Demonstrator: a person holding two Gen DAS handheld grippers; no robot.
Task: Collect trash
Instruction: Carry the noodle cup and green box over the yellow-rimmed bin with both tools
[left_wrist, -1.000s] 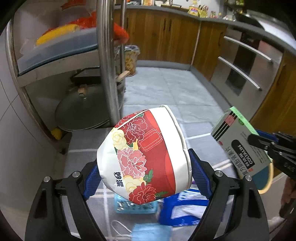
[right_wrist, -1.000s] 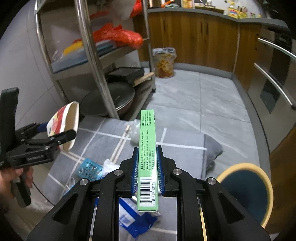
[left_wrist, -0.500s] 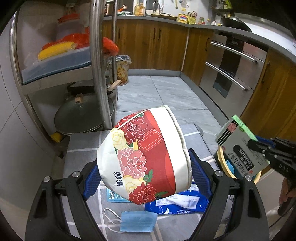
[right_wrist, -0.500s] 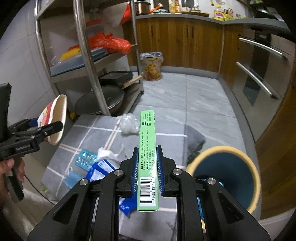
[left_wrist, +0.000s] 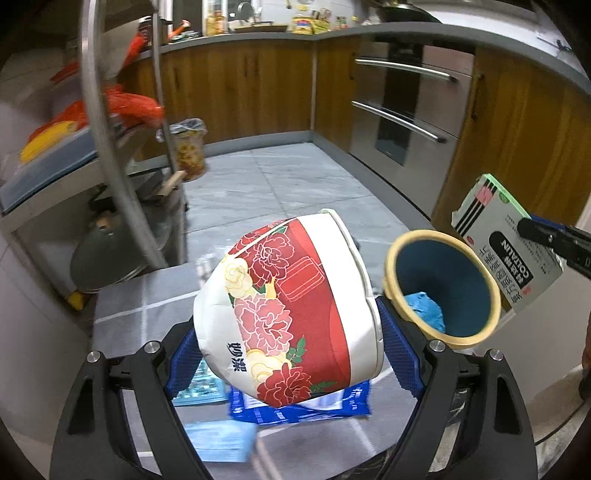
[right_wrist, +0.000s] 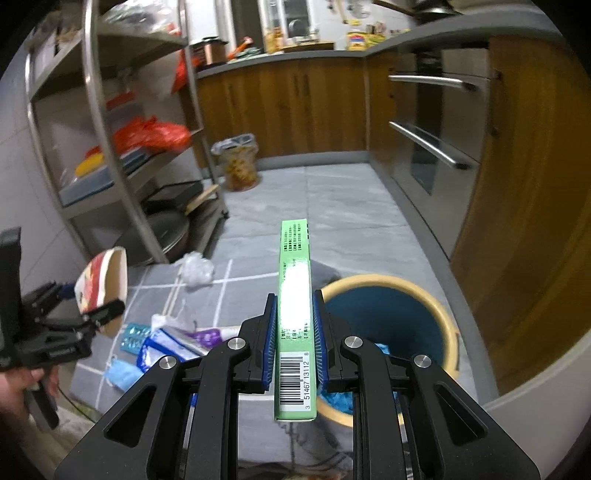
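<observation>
here the left gripper (left_wrist: 291, 354) is clamped on a paper bowl (left_wrist: 288, 314) printed with red and pink flowers, its blue pads pressed against the bowl's two sides with the jaws standing wide. the bowl lies tilted on its side in the grip, rim turned toward the bin (left_wrist: 443, 291), a round bucket with a yellow rim and a dark blue inside. the bowl hangs just beside the bin's rim, not over its mouth. crumpled blue stuff already lies at the bottom of the bin.

the right gripper (right_wrist: 294, 343) is closed tight on a slim green carton (right_wrist: 295, 295), its pads gripping the two broad faces, the barcode end nearest the camera. from the right wrist view the carton's far end reaches beside the bin's near rim, with the bin's opening just to its right.

more litter lies on a grey checked mat (right_wrist: 155, 291) on the side of the bin away from the oven: a blue packet (right_wrist: 166, 343), a blue face mask (right_wrist: 122, 373), a blister strip (right_wrist: 133, 338) and a crumpled clear wrapper (right_wrist: 197, 273). a steel rack (right_wrist: 110, 147) with pans stands beyond the mat, well apart from the bin, and wooden cabinets (right_wrist: 288, 103) line the far wall.
</observation>
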